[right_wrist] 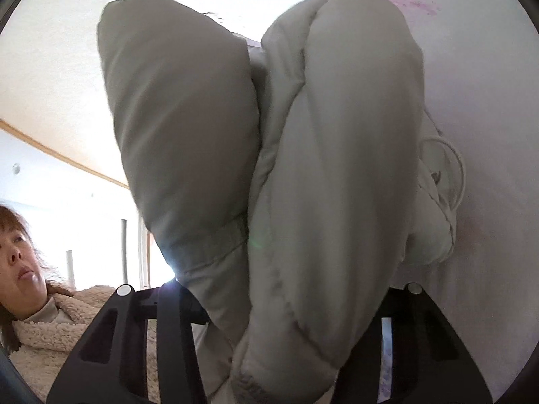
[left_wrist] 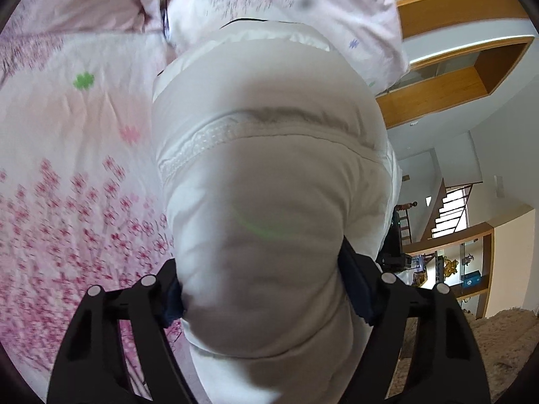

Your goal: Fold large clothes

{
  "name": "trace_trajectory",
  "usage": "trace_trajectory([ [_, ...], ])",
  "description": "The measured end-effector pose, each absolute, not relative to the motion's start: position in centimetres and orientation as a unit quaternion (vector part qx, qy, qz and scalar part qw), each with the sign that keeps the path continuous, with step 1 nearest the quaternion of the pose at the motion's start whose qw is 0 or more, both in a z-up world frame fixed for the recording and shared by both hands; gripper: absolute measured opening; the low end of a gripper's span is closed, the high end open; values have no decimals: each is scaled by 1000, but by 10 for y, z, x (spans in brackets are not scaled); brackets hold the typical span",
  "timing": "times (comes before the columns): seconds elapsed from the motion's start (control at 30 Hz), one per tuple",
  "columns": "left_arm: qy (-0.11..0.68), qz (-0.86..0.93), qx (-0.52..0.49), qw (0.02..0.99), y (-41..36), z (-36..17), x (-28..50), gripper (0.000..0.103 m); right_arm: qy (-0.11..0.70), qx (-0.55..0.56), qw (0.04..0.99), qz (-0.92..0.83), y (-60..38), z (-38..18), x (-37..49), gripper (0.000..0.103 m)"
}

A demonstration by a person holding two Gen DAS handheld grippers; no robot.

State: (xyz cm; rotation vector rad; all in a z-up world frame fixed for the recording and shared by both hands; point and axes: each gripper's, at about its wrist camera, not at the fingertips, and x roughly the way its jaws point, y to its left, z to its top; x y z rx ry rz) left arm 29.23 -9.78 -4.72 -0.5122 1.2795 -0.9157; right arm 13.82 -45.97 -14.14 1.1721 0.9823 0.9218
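**Padded coat gripped at two points, lifted off the bed**

The white padded coat (left_wrist: 266, 175) fills the centre of both views, bunched thick so a whole fold can be carried over at once. The left gripper (left_wrist: 262, 299) is clamped on its bulk; the right gripper (right_wrist: 289, 306) pinches two puffy layers (right_wrist: 303, 155) together. The floral bedsheet (left_wrist: 77, 155) lies at left. No containers appear.

No legible text in either wrist view.

I find no readable words, numbers, brand marks or signs. The blue box (left_wrist: 471, 281) on the wooden shelf (left_wrist: 471, 235) carries a pale mark too small to read, and the green streak on the white padded jacket (left_wrist: 269, 175) forms no characters I can make out.
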Motion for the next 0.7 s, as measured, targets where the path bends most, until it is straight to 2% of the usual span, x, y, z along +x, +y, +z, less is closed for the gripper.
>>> trace_trajectory([
  [0.27,528,-384,-239,719,-35,-13,300,77,425,457,647,437,-410,-99,207,48],
  [0.5,550,-314,-239,736,26,-48,313,79,480,406,667,400,-354,-111,261,48],
  [0.6,559,-300,-234,737,38,-75,317,85,495,396,683,363,-337,-125,272,56],
  [0.7,551,-301,-196,753,33,-69,316,90,498,390,705,321,-327,-127,264,67],
])
